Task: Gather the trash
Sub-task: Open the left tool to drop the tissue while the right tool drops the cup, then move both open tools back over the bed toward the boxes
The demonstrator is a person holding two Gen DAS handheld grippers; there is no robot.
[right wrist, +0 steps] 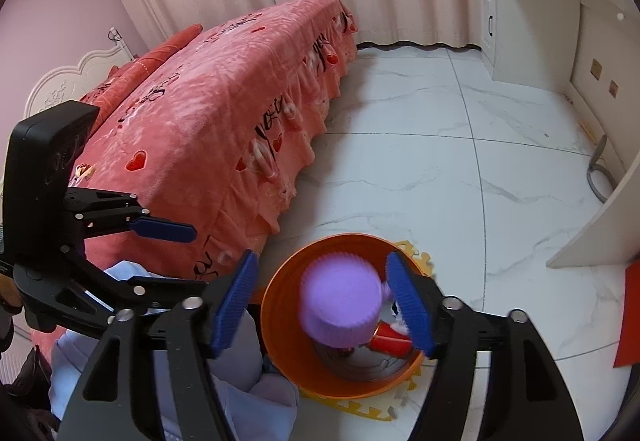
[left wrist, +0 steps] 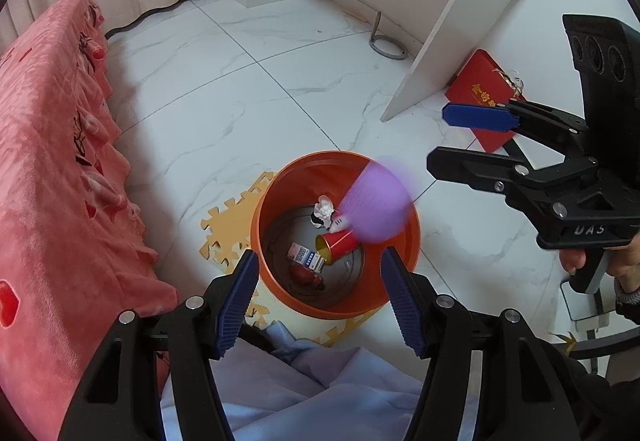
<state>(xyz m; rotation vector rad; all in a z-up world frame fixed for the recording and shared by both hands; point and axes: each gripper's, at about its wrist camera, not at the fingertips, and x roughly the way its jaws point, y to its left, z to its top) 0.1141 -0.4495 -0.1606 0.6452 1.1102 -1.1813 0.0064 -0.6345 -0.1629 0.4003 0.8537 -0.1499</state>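
Note:
An orange trash bin (left wrist: 280, 283) stands on the floor, also in the right wrist view (right wrist: 280, 317). A blurred purple ribbed cup (left wrist: 378, 201) is in mid-air over the bin's rim, free of both grippers; it also shows in the right wrist view (right wrist: 340, 301). In the bin lie a red can (left wrist: 340, 243), a small carton (left wrist: 306, 257), crumpled white paper (left wrist: 324, 209) and a dark red wrapper (left wrist: 304, 275). My left gripper (left wrist: 320, 295) is open and empty above the bin. My right gripper (right wrist: 324, 305) is open above the bin; it also shows at the right of the left wrist view (left wrist: 438, 137).
A bed with a pink cover (right wrist: 192, 113) lies left of the bin. A white desk (left wrist: 448, 13) stands at the right, a red booklet (left wrist: 486, 97) and a grey hose (left wrist: 386, 47) on the floor by it. Yellow foam mat pieces (left wrist: 230, 217) lie under the bin. Light blue cloth (left wrist: 320, 393) is below.

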